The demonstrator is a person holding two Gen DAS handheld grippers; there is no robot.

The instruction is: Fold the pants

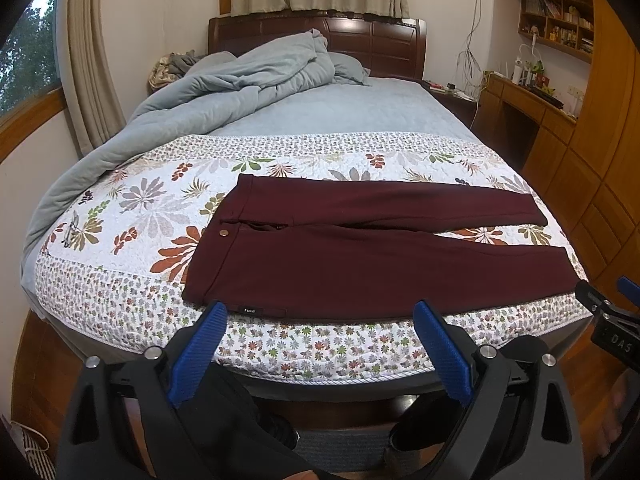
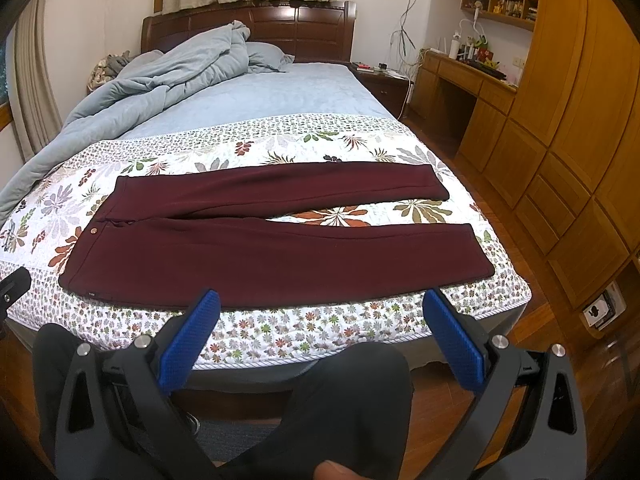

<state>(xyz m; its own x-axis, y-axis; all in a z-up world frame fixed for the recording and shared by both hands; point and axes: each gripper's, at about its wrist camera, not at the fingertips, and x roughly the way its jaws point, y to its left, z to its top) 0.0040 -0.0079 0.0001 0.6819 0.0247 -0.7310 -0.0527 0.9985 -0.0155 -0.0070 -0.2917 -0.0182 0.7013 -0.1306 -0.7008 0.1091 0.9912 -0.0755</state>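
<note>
Dark maroon pants [image 1: 360, 256] lie flat across the foot of the bed, waistband to the left, both legs running right and spread slightly apart. The same pants [image 2: 260, 248] fill the middle of the right wrist view. My left gripper [image 1: 320, 312] hangs open just short of the bed's near edge, in front of the waist end, with nothing between its blue fingers [image 1: 438, 348]. In front of the leg end, my right gripper [image 2: 320, 300] is open and empty too. Part of the right gripper [image 1: 612, 312] shows at the left wrist view's right edge.
A floral quilt [image 1: 132, 216] covers the foot of the bed; a rumpled grey-blue duvet [image 1: 224, 80] is piled at the back left by the wooden headboard [image 1: 376, 40]. Wooden wardrobes [image 2: 568, 140] and a desk [image 2: 460, 72] line the right. A person's dark-clad legs [image 2: 340, 400] stand below the grippers.
</note>
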